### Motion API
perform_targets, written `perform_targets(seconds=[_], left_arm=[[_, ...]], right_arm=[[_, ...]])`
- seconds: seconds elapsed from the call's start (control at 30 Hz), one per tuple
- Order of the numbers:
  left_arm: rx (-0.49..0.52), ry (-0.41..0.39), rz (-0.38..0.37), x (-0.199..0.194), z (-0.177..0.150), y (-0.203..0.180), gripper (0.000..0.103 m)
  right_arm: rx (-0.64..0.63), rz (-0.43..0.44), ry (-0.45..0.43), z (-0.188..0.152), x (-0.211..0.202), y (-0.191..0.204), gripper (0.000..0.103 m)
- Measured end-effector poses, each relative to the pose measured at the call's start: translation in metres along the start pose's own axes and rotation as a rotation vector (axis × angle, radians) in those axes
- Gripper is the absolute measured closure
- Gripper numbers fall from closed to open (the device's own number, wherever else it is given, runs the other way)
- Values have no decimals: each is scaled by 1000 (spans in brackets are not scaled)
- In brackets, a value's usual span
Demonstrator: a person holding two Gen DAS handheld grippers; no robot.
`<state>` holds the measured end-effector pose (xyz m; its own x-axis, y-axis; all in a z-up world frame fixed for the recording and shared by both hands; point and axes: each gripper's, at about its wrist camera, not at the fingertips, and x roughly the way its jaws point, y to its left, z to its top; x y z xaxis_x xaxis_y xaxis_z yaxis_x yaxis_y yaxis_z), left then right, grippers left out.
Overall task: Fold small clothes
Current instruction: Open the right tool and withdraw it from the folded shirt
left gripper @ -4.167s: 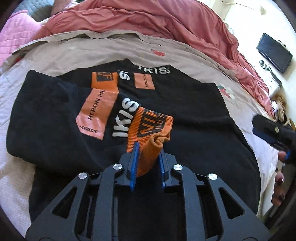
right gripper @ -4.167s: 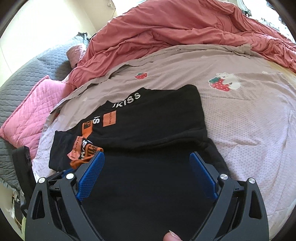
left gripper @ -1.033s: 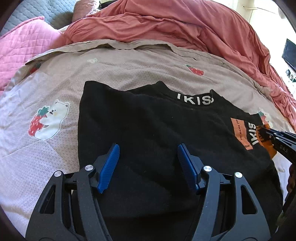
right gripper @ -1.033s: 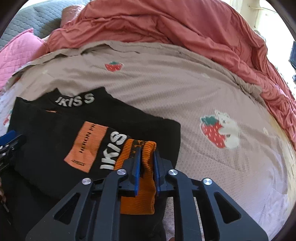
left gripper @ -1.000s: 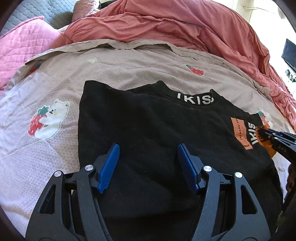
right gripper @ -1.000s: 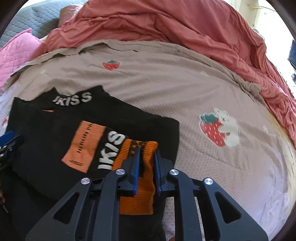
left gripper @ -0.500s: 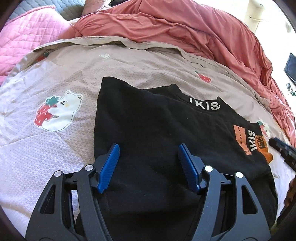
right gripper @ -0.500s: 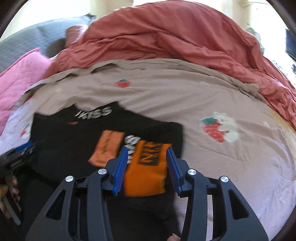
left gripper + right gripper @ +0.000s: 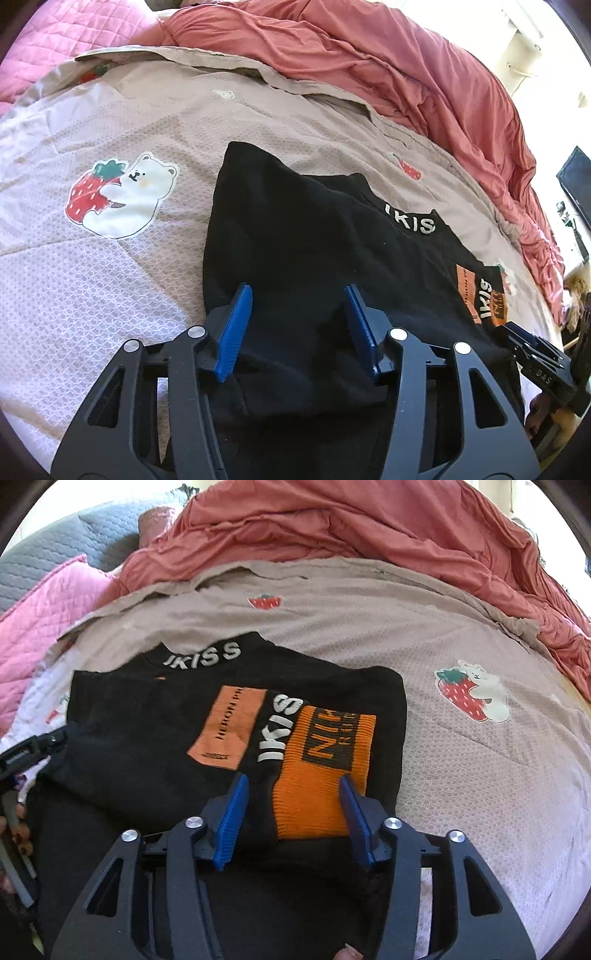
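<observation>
Black sweater point(image 9: 155, 723) lies on the bed point(image 9: 461, 775), both sleeves folded in; right tongs point(image 9: 291, 812) are opening off the orange cuff point(image 9: 321, 771), left tongs point(image 9: 295, 325) closing, unclenched, over the hem, seemingly for the lengthwise fold.

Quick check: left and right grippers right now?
Left gripper: closing around black shirt fabric, not yet pinched.
Right gripper: opening, orange cuff released.

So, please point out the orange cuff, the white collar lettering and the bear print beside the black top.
orange cuff point(image 9: 325, 771), right wrist view, on its ribbed middle.
collar lettering point(image 9: 202, 656), right wrist view, on the middle letters.
bear print point(image 9: 122, 195), left wrist view, on the bear's body.
</observation>
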<state>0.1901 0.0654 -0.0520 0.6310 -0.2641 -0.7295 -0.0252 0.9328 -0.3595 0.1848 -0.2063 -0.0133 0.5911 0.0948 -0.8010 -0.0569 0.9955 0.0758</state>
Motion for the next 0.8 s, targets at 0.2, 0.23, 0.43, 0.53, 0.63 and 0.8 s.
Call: perform_targets(seconds=[0.2,0.23,0.43,0.53,0.63,0.8], left_arm=[[37,-46,64,-24,-7,-5,57],[51,-66,73,-32,-10,-8,57],[198,-91,94,-46,-25,-43,51],[280,-26,144,-29,-36,-58,49],[286,19,171,-17,-39,-55,48],[276,18,150,-17,-39,-49,48]], right_arm=[[4,37,-53,-3,-23,5,46],[1,43,-58,-3,-26,6,46],[-16,65,-49,-3,-21,23,46],[-20,57,-21,-5,-12,29,46],[-3,29,46,-11,4,28,45],[60,65,56,-16,10,20,41]])
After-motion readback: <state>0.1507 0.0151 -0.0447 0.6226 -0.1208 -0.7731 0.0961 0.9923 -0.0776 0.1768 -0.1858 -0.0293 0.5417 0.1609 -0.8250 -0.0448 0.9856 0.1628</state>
